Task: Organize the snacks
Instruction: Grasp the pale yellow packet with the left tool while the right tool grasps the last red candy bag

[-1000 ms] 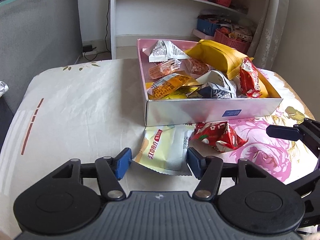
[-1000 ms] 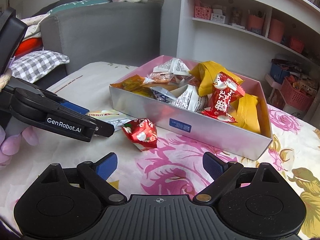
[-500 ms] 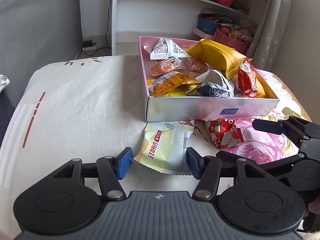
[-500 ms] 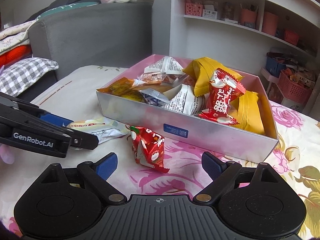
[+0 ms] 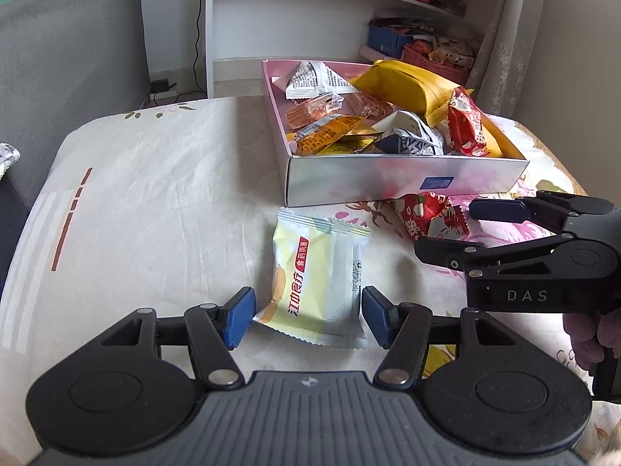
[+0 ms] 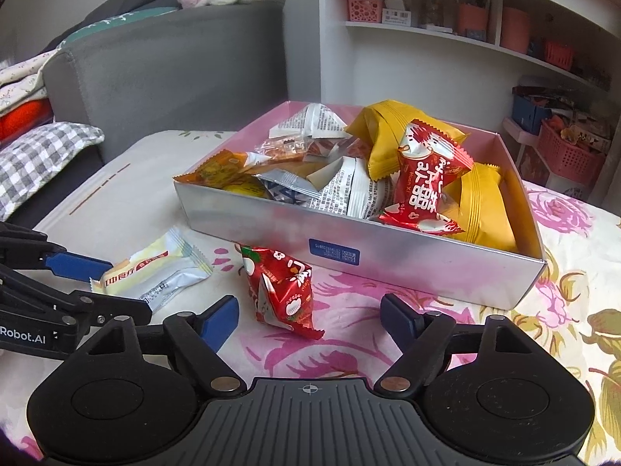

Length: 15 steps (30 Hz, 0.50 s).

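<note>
A pale yellow snack packet (image 5: pixel 318 279) lies flat on the cloth, in front of the silver box (image 5: pixel 388 182) that holds several snacks. My left gripper (image 5: pixel 306 318) straddles the packet's near end; its jaws are opening and the pads stand at the packet's edges. A red snack packet (image 6: pixel 281 291) stands crumpled before the box (image 6: pixel 427 268). My right gripper (image 6: pixel 310 318) has it between its blue pads, not touching, and the jaws are closing. Each gripper shows in the other's view: the right gripper (image 5: pixel 465 229) beside the red packet (image 5: pixel 431 217), the left gripper (image 6: pixel 128 291) over the yellow packet (image 6: pixel 155 272).
A flowered cloth (image 6: pixel 562 310) covers the table. A grey sofa (image 6: pixel 155 70) with a checked cushion (image 6: pixel 39 155) stands to the left. White shelves (image 6: pixel 465 39) and a pink basket (image 6: pixel 570 151) stand behind the box. A gloved hand (image 5: pixel 590 334) holds the right gripper.
The right gripper has come in from the right around the red packet and its jaws have narrowed. The left gripper has stayed over the yellow packet.
</note>
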Motion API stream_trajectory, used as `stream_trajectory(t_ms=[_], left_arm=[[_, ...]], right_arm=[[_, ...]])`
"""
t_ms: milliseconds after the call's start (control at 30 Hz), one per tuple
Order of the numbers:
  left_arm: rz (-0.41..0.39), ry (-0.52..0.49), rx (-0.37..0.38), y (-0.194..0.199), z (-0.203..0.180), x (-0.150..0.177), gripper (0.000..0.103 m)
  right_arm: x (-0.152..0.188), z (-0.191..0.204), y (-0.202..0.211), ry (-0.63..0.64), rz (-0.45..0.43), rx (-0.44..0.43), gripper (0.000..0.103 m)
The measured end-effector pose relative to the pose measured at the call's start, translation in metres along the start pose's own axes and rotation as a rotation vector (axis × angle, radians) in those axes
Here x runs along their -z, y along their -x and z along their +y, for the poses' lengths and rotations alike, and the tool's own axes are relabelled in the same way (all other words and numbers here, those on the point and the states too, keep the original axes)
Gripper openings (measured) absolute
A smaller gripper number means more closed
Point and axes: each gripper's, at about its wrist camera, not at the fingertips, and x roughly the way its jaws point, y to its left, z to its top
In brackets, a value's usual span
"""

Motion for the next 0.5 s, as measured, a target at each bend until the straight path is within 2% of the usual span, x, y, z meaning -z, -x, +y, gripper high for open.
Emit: stream_trajectory(t_ms=[67, 233, 333, 433, 500], left_arm=[[-0.006, -0.003, 0.001, -0.001, -0.002, 0.000, 0.063], [-0.012, -0.025, -0.025, -0.005, -0.008, 0.000, 0.064], [-0.016, -0.030, -0.045, -0.005, -0.010, 0.000, 0.058], [-0.018, -0.034, -0.051, -0.006, -0.013, 0.000, 0.055], [-0.018, -0.038, -0.056, -0.005, -0.014, 0.000, 0.049]], right_arm=[[0.000, 0.000, -0.001, -0.010, -0.001, 0.000, 0.077], [-0.001, 0.000, -0.001, -0.010, -0.009, 0.000, 0.070], [-0.001, 0.000, -0.001, -0.016, -0.014, 0.001, 0.067], [-0.002, -0.001, -0.001, -0.022, -0.020, 0.001, 0.061], [-0.002, -0.002, -0.001, -0.027, -0.022, -0.004, 0.054]])
